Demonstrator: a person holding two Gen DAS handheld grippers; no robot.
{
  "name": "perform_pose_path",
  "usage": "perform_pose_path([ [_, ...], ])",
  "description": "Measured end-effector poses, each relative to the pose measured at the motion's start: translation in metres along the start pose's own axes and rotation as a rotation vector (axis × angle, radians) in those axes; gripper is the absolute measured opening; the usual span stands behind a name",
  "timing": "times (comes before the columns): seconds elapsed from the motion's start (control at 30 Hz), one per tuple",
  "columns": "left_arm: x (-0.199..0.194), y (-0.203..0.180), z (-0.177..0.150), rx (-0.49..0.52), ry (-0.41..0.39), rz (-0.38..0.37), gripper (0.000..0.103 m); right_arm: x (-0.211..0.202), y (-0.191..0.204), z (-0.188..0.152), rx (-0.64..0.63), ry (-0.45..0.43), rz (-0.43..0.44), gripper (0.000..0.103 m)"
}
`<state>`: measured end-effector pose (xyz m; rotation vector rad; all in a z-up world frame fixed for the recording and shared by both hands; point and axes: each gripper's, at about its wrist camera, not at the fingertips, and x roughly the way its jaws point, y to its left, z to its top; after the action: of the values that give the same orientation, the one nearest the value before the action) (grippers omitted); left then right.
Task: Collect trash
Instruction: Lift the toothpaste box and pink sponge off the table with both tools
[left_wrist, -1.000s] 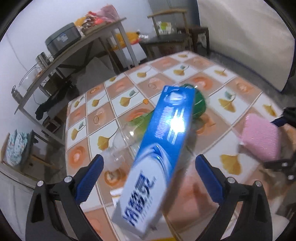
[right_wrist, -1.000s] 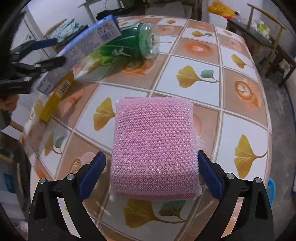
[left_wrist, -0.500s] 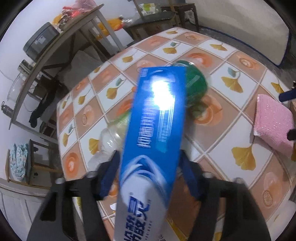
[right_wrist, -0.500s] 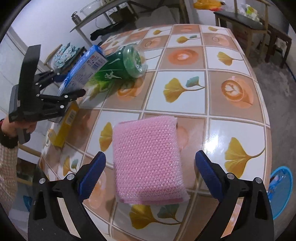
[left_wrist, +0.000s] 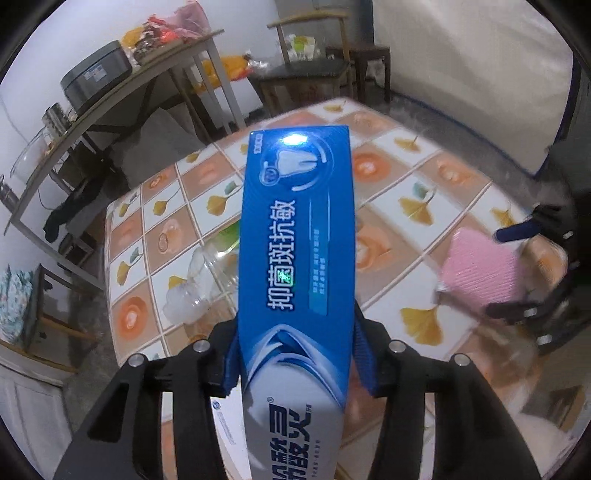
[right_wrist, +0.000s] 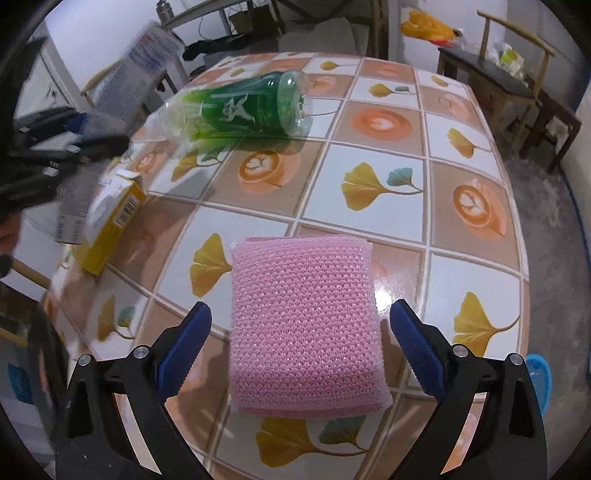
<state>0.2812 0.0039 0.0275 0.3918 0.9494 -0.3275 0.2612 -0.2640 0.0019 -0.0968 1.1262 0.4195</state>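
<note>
Left wrist view shows the left gripper (left_wrist: 295, 365) closing its jaws on the toothpaste box (left_wrist: 295, 258), centre frame, lifted for collecting, while the right gripper (right_wrist: 299, 343) stands wide around the pink sponge (right_wrist: 306, 325) on the table (right_wrist: 472, 206), gripping nothing.

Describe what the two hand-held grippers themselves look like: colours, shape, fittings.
Both look alike. The left hand-held gripper and the right hand-held gripper each have two black angular linkage arms with round silver fasteners at the joints, ending in blue, finely ribbed finger pads. No cables or markings show.
</note>
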Motion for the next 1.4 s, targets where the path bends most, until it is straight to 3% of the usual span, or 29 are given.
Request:
perform_pose_path([
  [0.23, -0.029, 0.010, -0.019, -0.130, -0.066, -0.063, 0.048, 0.012, 0.009, -0.002, -0.056, 0.014, -0.093, 0.093],
  [0.3, -0.034, 0.018, -0.025, -0.169, -0.077, -0.065, 0.048, 0.016, 0.011, -0.004, -0.067, 0.022, -0.129, 0.084],
  [0.33, -0.036, 0.019, -0.028, -0.182, -0.080, -0.063, 0.048, 0.019, 0.010, -0.005, -0.066, 0.030, -0.131, 0.078],
  [0.57, -0.042, 0.047, -0.043, -0.294, -0.098, -0.063, 0.048, 0.016, 0.005, -0.007, -0.037, 0.013, -0.129, 0.076],
  [0.73, -0.043, 0.065, -0.049, -0.360, -0.113, -0.071, 0.048, 0.000, -0.003, 0.009, 0.005, -0.024, -0.078, 0.075],
  [0.87, -0.046, 0.077, -0.053, -0.406, -0.128, -0.079, 0.048, -0.027, -0.011, 0.056, 0.022, -0.131, -0.050, 0.075],
  [0.97, -0.048, 0.085, -0.055, -0.441, -0.137, -0.092, 0.048, -0.030, -0.008, 0.122, -0.010, -0.205, -0.010, 0.075],
  [1.03, -0.050, 0.088, -0.057, -0.456, -0.145, -0.097, 0.048, -0.012, -0.008, 0.176, -0.007, -0.207, 0.030, 0.075],
  [1.13, -0.055, 0.091, -0.062, -0.476, -0.162, -0.094, 0.048, 0.036, -0.004, 0.253, 0.021, -0.161, 0.044, 0.075],
  [1.2, -0.057, 0.095, -0.068, -0.497, -0.166, -0.089, 0.048, 0.073, 0.003, 0.299, 0.018, -0.132, -0.014, 0.075],
  [1.3, -0.058, 0.101, -0.077, -0.531, -0.164, -0.094, 0.048, 0.122, 0.006, 0.334, 0.069, -0.025, -0.022, 0.075],
  [1.4, -0.058, 0.108, -0.089, -0.555, -0.158, -0.089, 0.048, 0.158, 0.007, 0.342, 0.087, 0.114, -0.081, 0.075],
])
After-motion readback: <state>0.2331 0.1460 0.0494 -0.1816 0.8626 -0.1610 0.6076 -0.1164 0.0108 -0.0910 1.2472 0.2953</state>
